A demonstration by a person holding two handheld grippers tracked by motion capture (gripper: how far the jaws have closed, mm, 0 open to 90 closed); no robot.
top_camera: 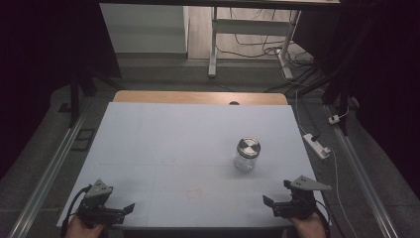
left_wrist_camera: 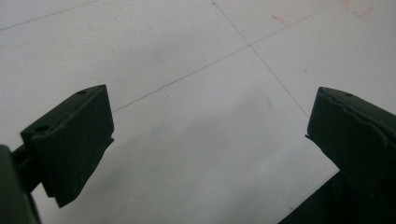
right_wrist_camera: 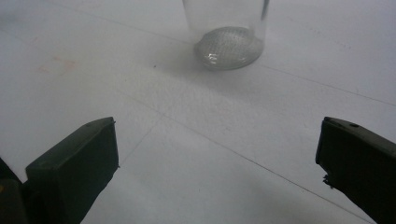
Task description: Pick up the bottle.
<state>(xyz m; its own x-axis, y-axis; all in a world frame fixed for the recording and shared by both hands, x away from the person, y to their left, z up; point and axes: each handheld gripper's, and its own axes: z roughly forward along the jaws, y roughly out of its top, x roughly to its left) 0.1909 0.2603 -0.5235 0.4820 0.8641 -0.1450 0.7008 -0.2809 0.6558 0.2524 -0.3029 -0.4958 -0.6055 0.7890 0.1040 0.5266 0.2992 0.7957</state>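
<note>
The jaws of both grippers are standing wide apart with nothing between them. The left gripper (top_camera: 130,207) is resting at the near left corner of the tabletop (top_camera: 163,148), held in the person's left hand (top_camera: 84,229); in the left gripper view its two black jaws are framing bare white surface crossed by thin pencil lines (left_wrist_camera: 252,45). The right gripper (top_camera: 275,192) is sitting at the near right corner in the person's right hand (top_camera: 308,227), and in the right gripper view its jaws are gaping just as wide over the white sheet, pointing toward the jar's base.

No brand, label or readable writing is showing anywhere; faint reddish marks (right_wrist_camera: 55,65) on the sheet are too smudged to read.

The glass jar (top_camera: 245,154) is standing upright on the right half of the tabletop, well apart from both grippers and nearer the right one. Its body is clear and looks empty, and a round silvery metal lid (top_camera: 248,147) is sitting on top, catching the light. In the right gripper view the jar's lower part (right_wrist_camera: 228,42) is showing a textured, dimpled bottom through the glass, with a soft shadow spreading beside it.
</note>
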